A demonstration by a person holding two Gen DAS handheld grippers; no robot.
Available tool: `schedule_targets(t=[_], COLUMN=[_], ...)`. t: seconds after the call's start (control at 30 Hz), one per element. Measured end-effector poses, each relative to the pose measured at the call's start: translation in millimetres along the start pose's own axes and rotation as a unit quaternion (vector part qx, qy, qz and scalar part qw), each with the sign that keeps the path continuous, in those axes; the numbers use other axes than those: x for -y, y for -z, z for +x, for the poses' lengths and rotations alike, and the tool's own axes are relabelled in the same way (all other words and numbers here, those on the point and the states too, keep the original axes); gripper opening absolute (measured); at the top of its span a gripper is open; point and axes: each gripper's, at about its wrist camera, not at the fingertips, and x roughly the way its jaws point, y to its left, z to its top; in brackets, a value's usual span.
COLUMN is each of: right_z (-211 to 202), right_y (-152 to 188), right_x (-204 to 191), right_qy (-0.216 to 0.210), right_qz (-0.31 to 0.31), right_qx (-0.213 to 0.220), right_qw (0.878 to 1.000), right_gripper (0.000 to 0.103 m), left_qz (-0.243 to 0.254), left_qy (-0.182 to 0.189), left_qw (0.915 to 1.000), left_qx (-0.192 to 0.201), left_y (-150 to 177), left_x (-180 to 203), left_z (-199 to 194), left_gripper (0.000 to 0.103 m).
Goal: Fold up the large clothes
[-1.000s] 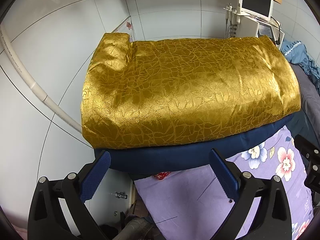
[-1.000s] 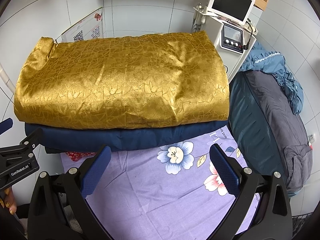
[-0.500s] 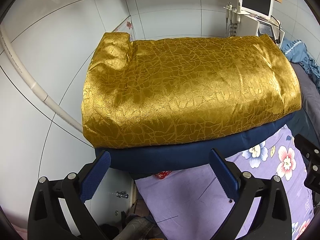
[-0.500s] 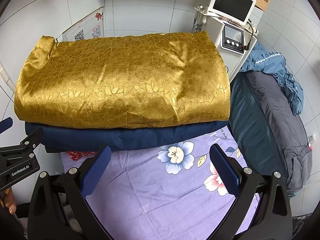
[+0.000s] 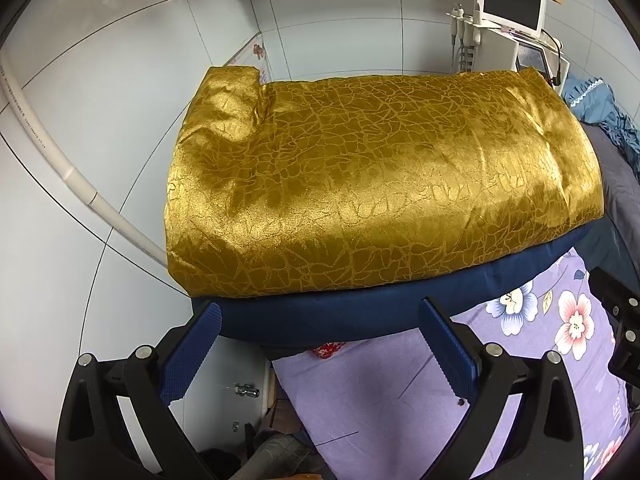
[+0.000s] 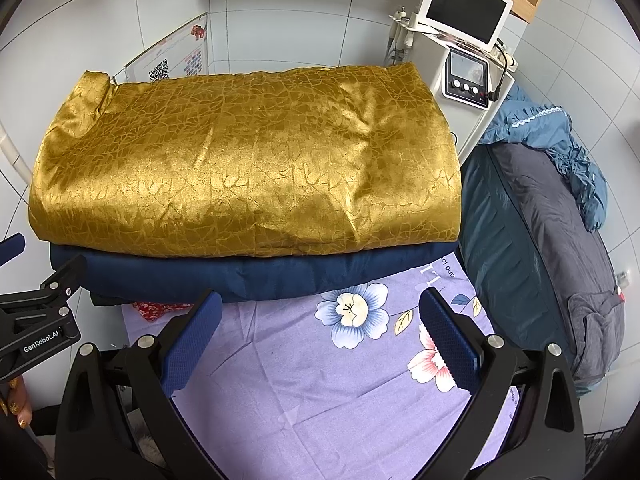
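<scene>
Nearest the cameras, two grippers hover side by side over a purple floral sheet point(image 6: 304, 376), each with its two blue-padded fingers spread wide apart and holding nothing. The left gripper point(image 5: 320, 344) sits at the sheet's left edge, its left finger point(image 5: 190, 354) over the gap beside the surface; the right gripper point(image 6: 320, 336) is further right, over two of the printed flowers. In the right wrist view, part of the left gripper's black body shows at the left border, with a fingertip with decorated nails just below it point(image 6: 18, 410).

Just beyond the fingers lies a stack of two folded large pieces. The lower one is a dark navy folded garment point(image 6: 256, 276), resting on the sheet. On top of it lies one gold brocade garment point(image 6: 248, 164) with a crackle pattern, folded into a broad rectangle that covers nearly all of the navy layer; a small raised flap stands at its far left corner point(image 5: 234, 92). A scrap of red patterned cloth point(image 6: 154, 307) peeks out under the navy edge.

To the right of the stack lies a heap of grey and teal bedding point(image 6: 552, 232). Farthest back, against the white tiled wall, stand one white machine with a monitor point(image 6: 466, 14) and one leaning printed sign point(image 6: 176, 58).
</scene>
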Motion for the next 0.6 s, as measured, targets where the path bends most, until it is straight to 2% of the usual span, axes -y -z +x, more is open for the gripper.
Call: schedule_targets(t=[0.6], right_z=[0.6], right_y=[0.7], right_x=[-0.9], right_qy=[-0.001], right_qz=[-0.002], right_qx=[-0.001], right_qw=[1.0], right_gripper=[0.097], left_qz=[0.003], left_qy=[-0.004], left_qw=[1.0], left_qx=[0.0], left_y=[-0.3], left_x=[-0.5], left_z=[0.2], left_gripper=[0.097])
